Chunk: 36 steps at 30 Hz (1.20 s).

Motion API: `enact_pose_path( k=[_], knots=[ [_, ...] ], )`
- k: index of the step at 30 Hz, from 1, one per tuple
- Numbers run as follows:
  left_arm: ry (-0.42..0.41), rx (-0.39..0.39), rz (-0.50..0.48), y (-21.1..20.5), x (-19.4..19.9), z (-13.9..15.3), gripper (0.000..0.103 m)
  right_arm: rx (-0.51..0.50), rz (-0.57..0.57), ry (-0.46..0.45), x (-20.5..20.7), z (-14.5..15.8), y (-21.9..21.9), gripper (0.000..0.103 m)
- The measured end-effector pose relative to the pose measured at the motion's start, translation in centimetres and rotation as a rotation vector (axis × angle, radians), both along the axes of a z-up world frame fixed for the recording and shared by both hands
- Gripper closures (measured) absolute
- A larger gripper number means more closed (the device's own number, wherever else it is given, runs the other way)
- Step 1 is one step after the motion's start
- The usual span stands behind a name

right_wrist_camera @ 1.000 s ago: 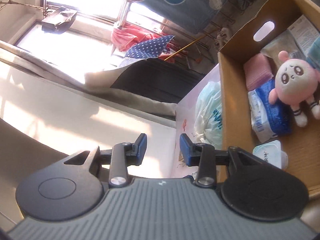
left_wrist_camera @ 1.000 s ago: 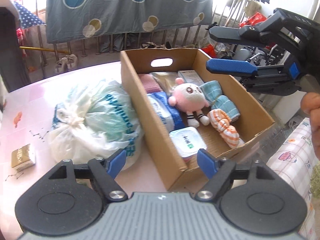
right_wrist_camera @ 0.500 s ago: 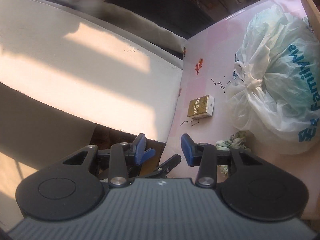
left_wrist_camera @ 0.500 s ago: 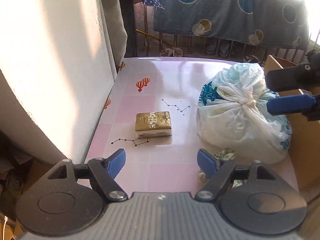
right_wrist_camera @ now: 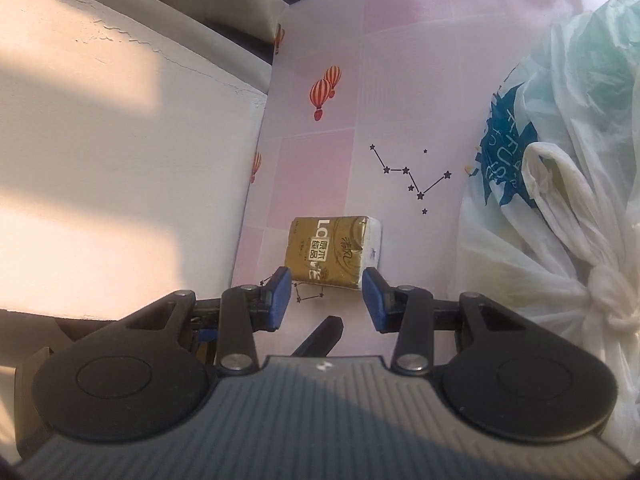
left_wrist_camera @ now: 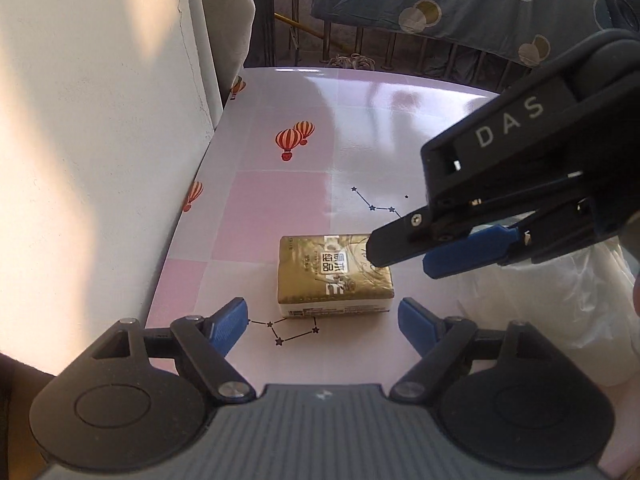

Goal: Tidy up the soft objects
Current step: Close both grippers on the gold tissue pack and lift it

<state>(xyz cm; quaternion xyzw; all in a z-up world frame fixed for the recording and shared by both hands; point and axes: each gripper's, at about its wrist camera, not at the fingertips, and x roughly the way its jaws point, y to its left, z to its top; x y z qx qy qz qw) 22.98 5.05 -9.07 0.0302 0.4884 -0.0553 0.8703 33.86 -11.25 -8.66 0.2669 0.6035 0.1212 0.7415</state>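
A gold tissue pack [left_wrist_camera: 334, 276] is found lying flat on the pink tablecloth [left_wrist_camera: 280, 216], near the white wall [left_wrist_camera: 100, 120]. The right gripper [right_wrist_camera: 326, 294] is held open just before the pack, nothing gripped; one fingertip [right_wrist_camera: 280, 294] is seen at each near corner. The left gripper [left_wrist_camera: 320, 322] is spread wide and empty, short of the pack. A knotted white plastic bag [right_wrist_camera: 560, 200] is noted to the right.

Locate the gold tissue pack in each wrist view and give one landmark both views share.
Left wrist: gold tissue pack lies at centre, beyond the open left gripper.
Right wrist: the pack lies at centre, just past the open right gripper.
Shared landmark: the red balloon print on the table.
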Motion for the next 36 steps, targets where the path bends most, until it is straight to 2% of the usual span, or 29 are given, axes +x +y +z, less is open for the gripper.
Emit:
enact_pose_path(
  k=[4,9,11,14,17,19,21,26,31,34,36],
  knots=[
    [0.019,0.018,-0.001,-0.1,0.9,-1.1,0.020,-0.024,0.004,0.028,0.7,-1.7,0.9,0.064],
    [0.050,0.006,0.006,0.0,1.6,-1.9,0.033,-0.018,-0.007,0.036,1.0,-2.8,0.8,0.067],
    [0.062,-0.007,0.009,0.0,1.7,-2.0,0.038,-0.007,-0.008,0.042,1.0,-3.3,0.8,0.071],
    [0.072,-0.020,0.016,0.0,2.0,-2.3,0.041,0.016,-0.022,0.055,0.7,-3.9,0.5,0.075],
    [0.063,-0.013,0.010,-0.1,1.9,-2.1,0.042,0.042,-0.041,0.051,0.3,-3.4,-0.1,0.076],
    [0.062,-0.016,0.000,0.0,1.8,-1.9,0.037,0.050,-0.049,0.042,0.4,-2.9,-0.4,0.074],
    [0.056,-0.027,-0.002,0.3,1.9,-1.7,0.024,0.038,-0.060,0.024,0.6,-2.3,-0.7,0.074],
    [0.040,-0.024,0.022,0.6,2.6,-1.3,0.016,0.017,-0.067,0.001,2.0,-2.1,-0.7,0.073],
    [0.055,-0.030,0.016,0.2,4.0,-2.1,0.016,0.009,-0.036,0.004,2.7,-3.3,0.1,0.072],
    [0.063,-0.035,0.012,-0.1,4.3,-2.5,0.026,0.028,-0.040,-0.001,2.8,-3.9,0.2,0.073],
    [0.056,-0.022,0.018,-0.4,4.2,-2.4,0.026,0.036,-0.040,-0.005,2.7,-3.9,0.0,0.075]
  ],
)
